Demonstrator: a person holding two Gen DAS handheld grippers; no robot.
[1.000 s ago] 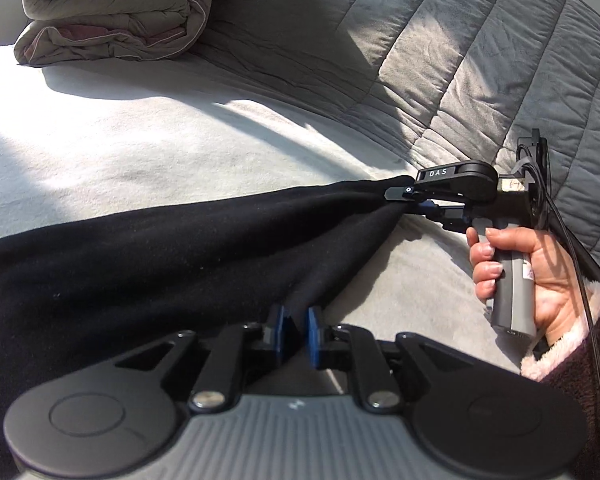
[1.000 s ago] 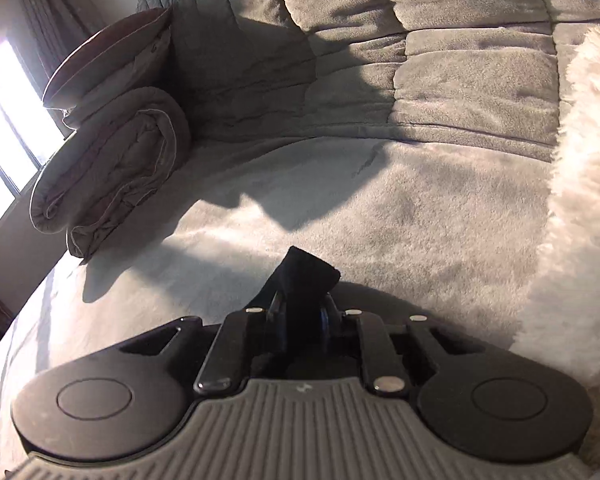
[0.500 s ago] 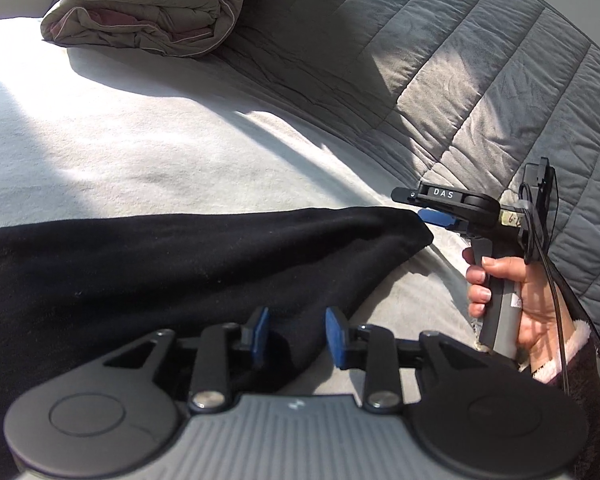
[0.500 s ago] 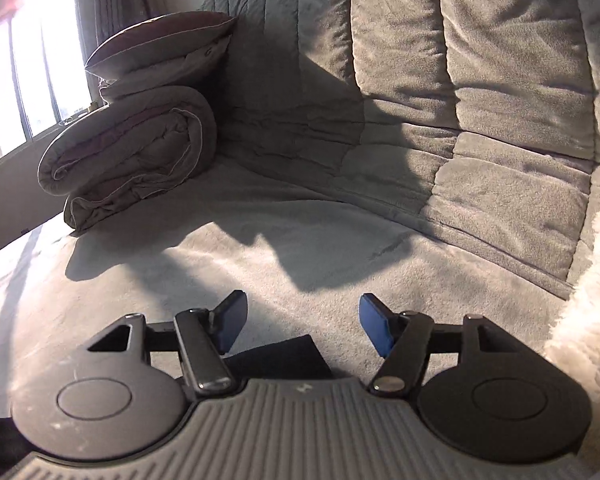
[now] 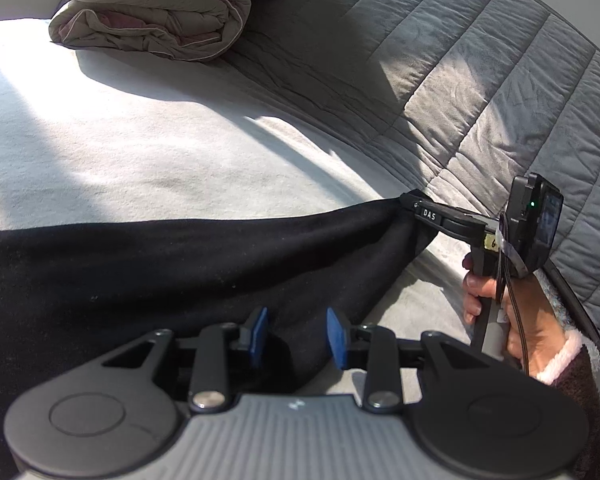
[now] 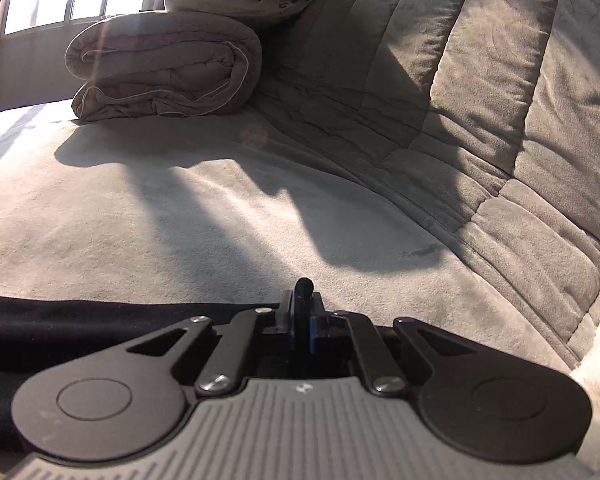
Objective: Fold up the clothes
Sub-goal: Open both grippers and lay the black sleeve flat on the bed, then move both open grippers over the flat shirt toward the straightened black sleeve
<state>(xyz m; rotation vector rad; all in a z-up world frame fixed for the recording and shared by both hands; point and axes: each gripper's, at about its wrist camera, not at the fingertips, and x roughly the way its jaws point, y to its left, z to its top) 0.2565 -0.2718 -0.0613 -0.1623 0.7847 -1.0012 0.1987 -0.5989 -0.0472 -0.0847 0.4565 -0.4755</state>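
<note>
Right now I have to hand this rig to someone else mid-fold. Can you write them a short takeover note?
Right tool: shut on a corner of the black garment, pinching a small tuft of cloth between its pads.
Left tool: open, blue pads either side of the garment's near edge, not gripping.
Garment: spread across the light grey bed cover, drawn taut toward the right tool's corner.
Folded comforter sits at the far end, clear of the work.
Done: one corner secured.
Left: close the left tool on the near edge, then make the fold; none is visible yet.
</note>
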